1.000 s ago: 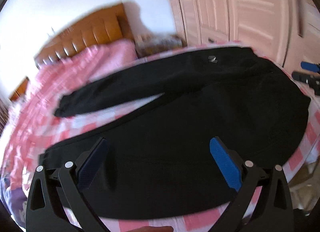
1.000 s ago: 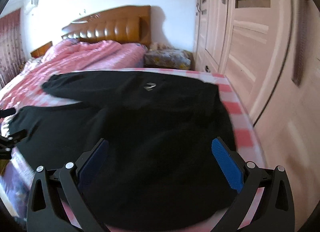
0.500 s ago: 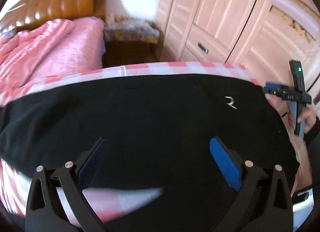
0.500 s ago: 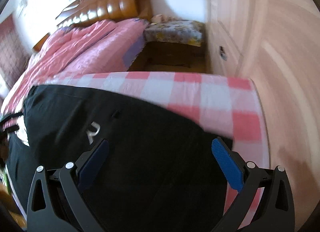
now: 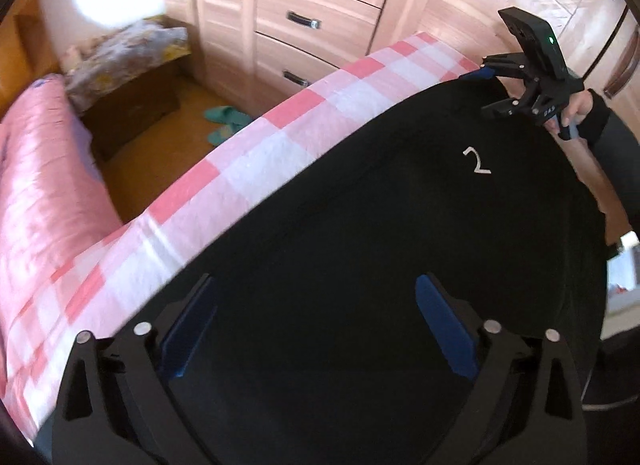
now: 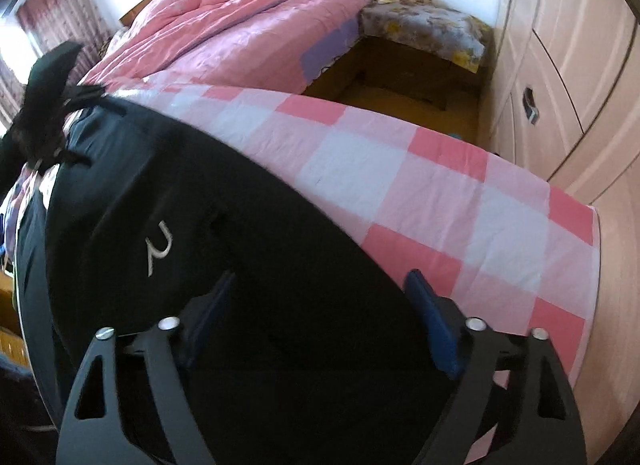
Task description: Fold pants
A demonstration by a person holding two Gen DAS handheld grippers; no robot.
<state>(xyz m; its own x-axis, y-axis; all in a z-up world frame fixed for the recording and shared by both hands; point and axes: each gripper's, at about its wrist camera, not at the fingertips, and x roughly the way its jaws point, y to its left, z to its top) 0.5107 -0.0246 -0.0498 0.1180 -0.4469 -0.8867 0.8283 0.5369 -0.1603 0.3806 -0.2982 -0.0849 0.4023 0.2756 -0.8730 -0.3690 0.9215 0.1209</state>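
Black pants flat on the pink-checked sheet

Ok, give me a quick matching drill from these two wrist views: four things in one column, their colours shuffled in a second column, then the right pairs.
Things:
1. pants
2. table cover
3. slippers
4. bed quilt

Colours:
A. plain pink
B. black
C. green
D. pink and white checks

Pairs: 1-B, 2-D, 3-C, 4-A
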